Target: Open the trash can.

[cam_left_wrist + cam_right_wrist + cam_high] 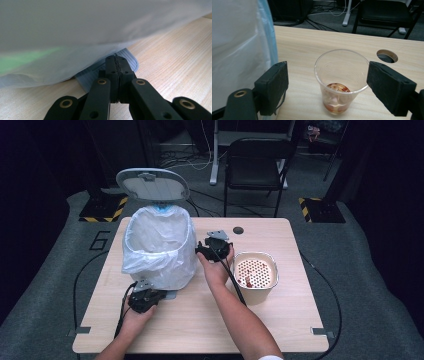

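Note:
A pedal bin lined with a white plastic bag (159,245) stands at the table's left, its grey lid (152,183) raised. My left gripper (159,295) is at the bin's foot; in the left gripper view its jaws (116,60) are shut with nothing between them and rest on the ribbed grey pedal (131,62) under the bag (75,37). My right gripper (212,245) is just right of the bin. In the right gripper view it (328,75) is open, a pad on either side of a clear plastic cup (342,75) without touching it. The cup stands upright with reddish-brown scraps at its bottom.
A cream bowl (272,267) holding a perforated strainer with a few red bits sits right of my right hand. A round cable hole (387,55) is in the table behind the cup. A black chair (255,160) stands beyond the table's far edge.

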